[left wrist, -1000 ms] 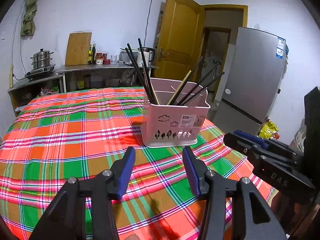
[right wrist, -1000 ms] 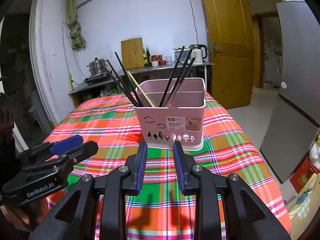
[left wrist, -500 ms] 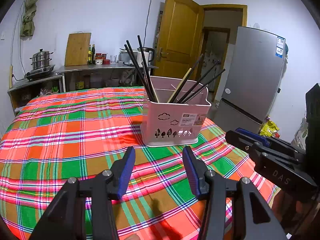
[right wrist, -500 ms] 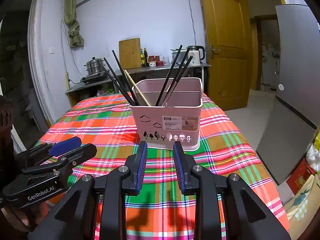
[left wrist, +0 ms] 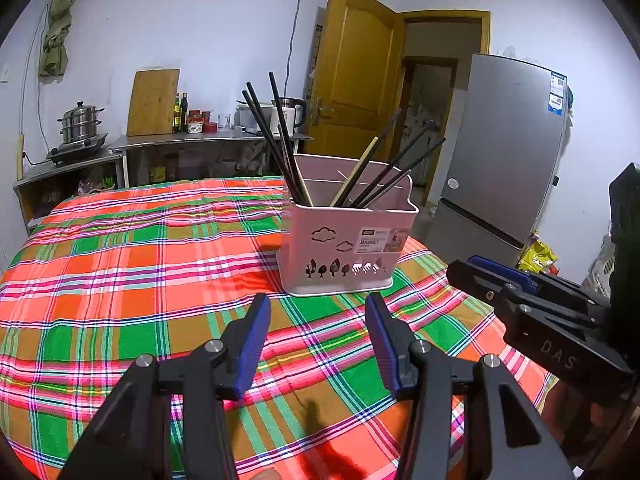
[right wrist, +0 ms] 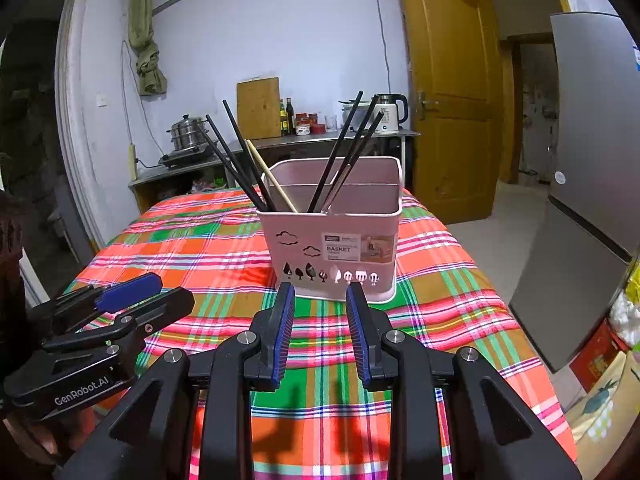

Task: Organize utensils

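A pink utensil basket (left wrist: 344,248) stands upright on the plaid tablecloth (left wrist: 140,264); it also shows in the right wrist view (right wrist: 332,248). Several black chopsticks (left wrist: 276,140) and one wooden chopstick (left wrist: 356,172) lean in its front compartment; they also show in the right wrist view as the black chopsticks (right wrist: 236,168) and the wooden chopstick (right wrist: 272,178). My left gripper (left wrist: 318,308) is open and empty, just in front of the basket. My right gripper (right wrist: 320,292) is open with a narrower gap, empty, close to the basket's front wall. Each gripper shows in the other's view.
A grey fridge (left wrist: 504,152) stands to the right of the table and a yellow door (left wrist: 352,76) behind it. A counter (left wrist: 192,144) with a steamer pot, cutting board, bottles and kettle runs along the back wall. The table's right edge (right wrist: 520,344) drops to the floor.
Both grippers have shifted slightly; the basket sits a little lower and larger in the right wrist view. The jaws have not changed.
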Demonstrator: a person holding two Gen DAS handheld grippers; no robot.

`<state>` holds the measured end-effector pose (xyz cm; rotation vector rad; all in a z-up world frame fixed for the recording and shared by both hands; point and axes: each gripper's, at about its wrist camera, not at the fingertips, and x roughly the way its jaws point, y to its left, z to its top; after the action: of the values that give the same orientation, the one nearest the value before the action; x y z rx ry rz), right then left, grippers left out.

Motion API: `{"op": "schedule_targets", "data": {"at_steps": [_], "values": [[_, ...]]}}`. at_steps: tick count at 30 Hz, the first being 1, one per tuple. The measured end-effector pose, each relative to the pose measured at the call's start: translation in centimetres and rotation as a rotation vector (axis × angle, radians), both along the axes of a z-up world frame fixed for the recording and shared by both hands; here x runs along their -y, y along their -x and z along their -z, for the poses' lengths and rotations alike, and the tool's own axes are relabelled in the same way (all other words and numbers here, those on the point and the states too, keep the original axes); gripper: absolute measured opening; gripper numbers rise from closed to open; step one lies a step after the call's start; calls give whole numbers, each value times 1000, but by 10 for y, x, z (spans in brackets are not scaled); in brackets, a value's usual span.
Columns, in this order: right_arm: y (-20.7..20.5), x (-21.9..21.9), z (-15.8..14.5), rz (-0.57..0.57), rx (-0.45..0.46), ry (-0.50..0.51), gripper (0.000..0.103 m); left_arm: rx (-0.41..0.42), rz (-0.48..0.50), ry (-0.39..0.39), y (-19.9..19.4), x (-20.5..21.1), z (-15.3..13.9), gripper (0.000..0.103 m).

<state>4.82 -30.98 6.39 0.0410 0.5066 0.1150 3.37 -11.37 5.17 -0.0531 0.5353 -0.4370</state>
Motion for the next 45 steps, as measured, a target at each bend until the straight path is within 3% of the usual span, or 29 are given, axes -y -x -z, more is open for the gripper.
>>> {"op": "schedule_targets", "data": {"at_steps": [45], "values": [[2,-1,1,16,0,-4,27,1,-6,-8,0,3,5,51]]}}
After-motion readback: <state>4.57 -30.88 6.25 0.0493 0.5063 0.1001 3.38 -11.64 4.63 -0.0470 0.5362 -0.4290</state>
